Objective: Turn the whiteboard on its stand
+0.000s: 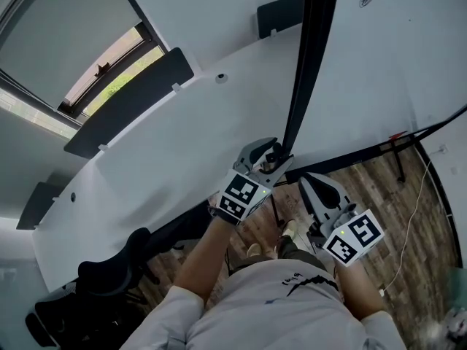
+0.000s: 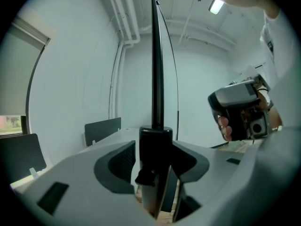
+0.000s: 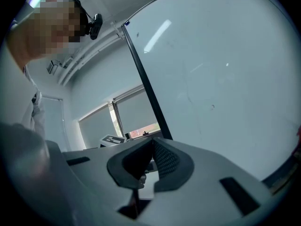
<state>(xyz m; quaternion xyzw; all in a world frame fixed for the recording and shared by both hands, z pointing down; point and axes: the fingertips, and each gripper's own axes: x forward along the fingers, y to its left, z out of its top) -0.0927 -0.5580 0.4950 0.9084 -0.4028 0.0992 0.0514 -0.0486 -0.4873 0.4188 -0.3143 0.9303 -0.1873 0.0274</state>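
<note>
The whiteboard (image 1: pixel 379 57) stands edge-on in front of me, its black frame edge (image 1: pixel 310 57) running up the head view. My left gripper (image 1: pixel 273 155) reaches to the lower part of that edge. In the left gripper view the edge (image 2: pixel 156 69) and a black block on it sit between the wide-set jaws of the left gripper (image 2: pixel 155 159), with a thin gap at the left pad (image 2: pixel 123 161). My right gripper (image 1: pixel 315 184) hangs free, lower and to the right, jaw tips together and nothing in them. The right gripper view shows the white board face (image 3: pixel 225 79) beyond the right gripper (image 3: pixel 151 147).
A long white table (image 1: pixel 160 144) with black dividers (image 1: pixel 131 100) runs behind the board. A black office chair (image 1: pixel 109 275) stands at lower left and a window (image 1: pixel 109 79) at upper left. The stand's foot (image 1: pixel 398 155) and a white cable (image 1: pixel 408 217) lie on the wooden floor.
</note>
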